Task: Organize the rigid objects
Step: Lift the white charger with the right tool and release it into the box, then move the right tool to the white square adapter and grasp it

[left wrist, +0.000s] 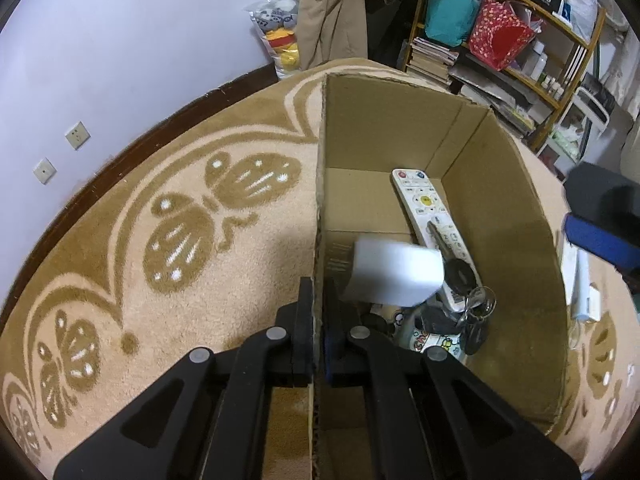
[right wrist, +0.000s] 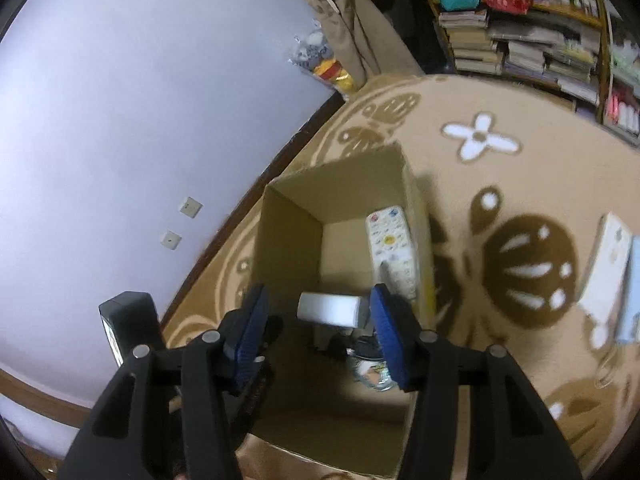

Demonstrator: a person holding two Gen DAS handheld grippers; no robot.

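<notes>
- Left gripper point(left wrist: 319, 312) is clamped on the left wall of the box point(left wrist: 500, 216), one finger on each side
- Right gripper point(right wrist: 320, 330) hangs over the box with jaws apart; the white block point(right wrist: 328, 309) shows between the pads, untouched
- In the box lie a remote point(left wrist: 424, 208), keys point(left wrist: 466, 284) across it, and the block point(left wrist: 394, 272) beside them
- The box stands on a patterned rug point(left wrist: 168, 208)
</notes>
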